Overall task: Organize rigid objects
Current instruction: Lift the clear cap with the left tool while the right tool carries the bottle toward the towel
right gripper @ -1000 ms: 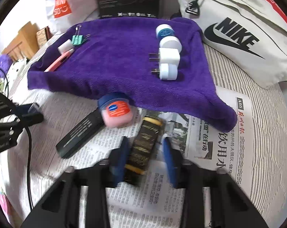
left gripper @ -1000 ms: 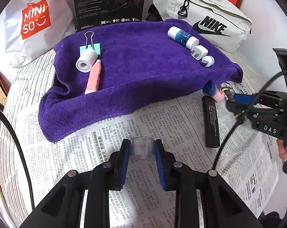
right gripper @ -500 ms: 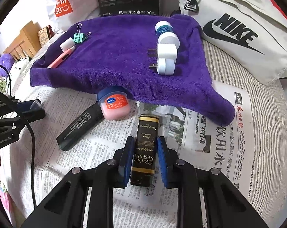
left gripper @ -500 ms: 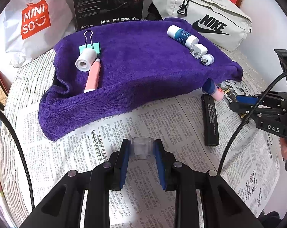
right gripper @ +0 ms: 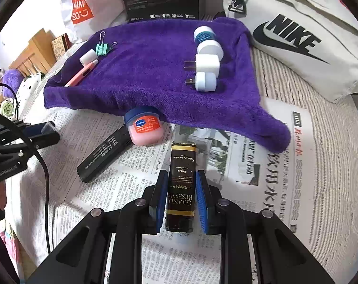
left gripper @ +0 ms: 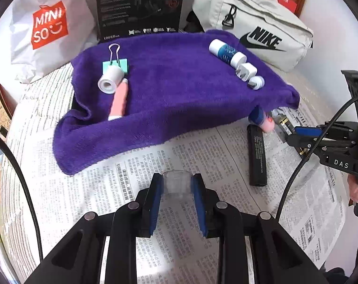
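Note:
My left gripper (left gripper: 177, 184) is shut on a small clear plastic cap (left gripper: 176, 181), held over the newspaper in front of the purple towel (left gripper: 174, 94). My right gripper (right gripper: 181, 184) is shut on a dark brown box labelled Grand Reserve (right gripper: 181, 184), lifted above the newspaper. A pink jar with a blue lid (right gripper: 144, 126) and a long black bar (right gripper: 103, 153) lie on the paper at the towel's edge. On the towel lie a white roll (left gripper: 110, 80), pink pen (left gripper: 119, 101), green binder clip (left gripper: 115, 62), blue-and-white tube (left gripper: 226, 52) and two white plugs (left gripper: 246, 71).
A Nike bag (right gripper: 297, 35) sits at the back right, a black Edifier box (left gripper: 141, 4) at the back centre and a Miniso bag (left gripper: 48, 23) at the back left. Newspaper (right gripper: 261, 170) covers the striped surface. Wooden furniture (right gripper: 34, 52) stands at the left.
My right gripper closed on the brown box and lifted it off the paper, straightening it. The left gripper kept hold of the clear cap and barely moved.

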The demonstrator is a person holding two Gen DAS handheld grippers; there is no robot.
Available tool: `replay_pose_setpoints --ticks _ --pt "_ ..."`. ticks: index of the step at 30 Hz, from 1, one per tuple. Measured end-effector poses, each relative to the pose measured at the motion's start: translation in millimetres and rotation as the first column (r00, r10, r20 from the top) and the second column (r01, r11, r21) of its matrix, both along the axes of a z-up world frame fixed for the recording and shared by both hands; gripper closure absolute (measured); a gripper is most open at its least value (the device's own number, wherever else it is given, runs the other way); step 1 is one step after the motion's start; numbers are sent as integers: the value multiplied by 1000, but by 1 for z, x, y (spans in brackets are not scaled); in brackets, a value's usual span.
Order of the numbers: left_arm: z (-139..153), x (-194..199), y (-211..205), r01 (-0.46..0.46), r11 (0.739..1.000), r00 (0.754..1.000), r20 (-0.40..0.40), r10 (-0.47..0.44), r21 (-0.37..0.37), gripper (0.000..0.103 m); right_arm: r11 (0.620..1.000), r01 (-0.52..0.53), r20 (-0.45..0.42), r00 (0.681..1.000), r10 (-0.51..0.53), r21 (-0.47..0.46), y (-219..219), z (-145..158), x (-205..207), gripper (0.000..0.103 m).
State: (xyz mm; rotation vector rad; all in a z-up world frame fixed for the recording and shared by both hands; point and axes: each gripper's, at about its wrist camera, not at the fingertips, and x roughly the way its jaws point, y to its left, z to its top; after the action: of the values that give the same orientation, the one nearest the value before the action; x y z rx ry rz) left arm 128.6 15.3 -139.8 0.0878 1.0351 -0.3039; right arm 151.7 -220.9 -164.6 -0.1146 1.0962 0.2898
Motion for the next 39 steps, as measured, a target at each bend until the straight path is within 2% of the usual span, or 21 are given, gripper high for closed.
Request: replay_pose_setpoints --ticks 13,22,30,32,39 --pt "14 -2 10 -14 999 1000 20 15 -31 77 998 -10 26 1000 9 62 -7 23 -1 79" --pt "7 0 5 2 1000 1000 -1 -2 -30 77 999 -18 -32 999 20 42 -1 -4 7 80" --pt "5 0 7 0 999 1000 -6 -1 -32 77 999 -32 0 999 32 -15 8 -9 0 77" --pt "4 1 7 -1 999 1000 -9 0 -34 77 999 -38 1 999 38 -25 9 -9 1 79" --pt "9 0 8 0 999 1000 2 0 -35 77 999 -28 -10 1000 28 46 -1 0 3 80"
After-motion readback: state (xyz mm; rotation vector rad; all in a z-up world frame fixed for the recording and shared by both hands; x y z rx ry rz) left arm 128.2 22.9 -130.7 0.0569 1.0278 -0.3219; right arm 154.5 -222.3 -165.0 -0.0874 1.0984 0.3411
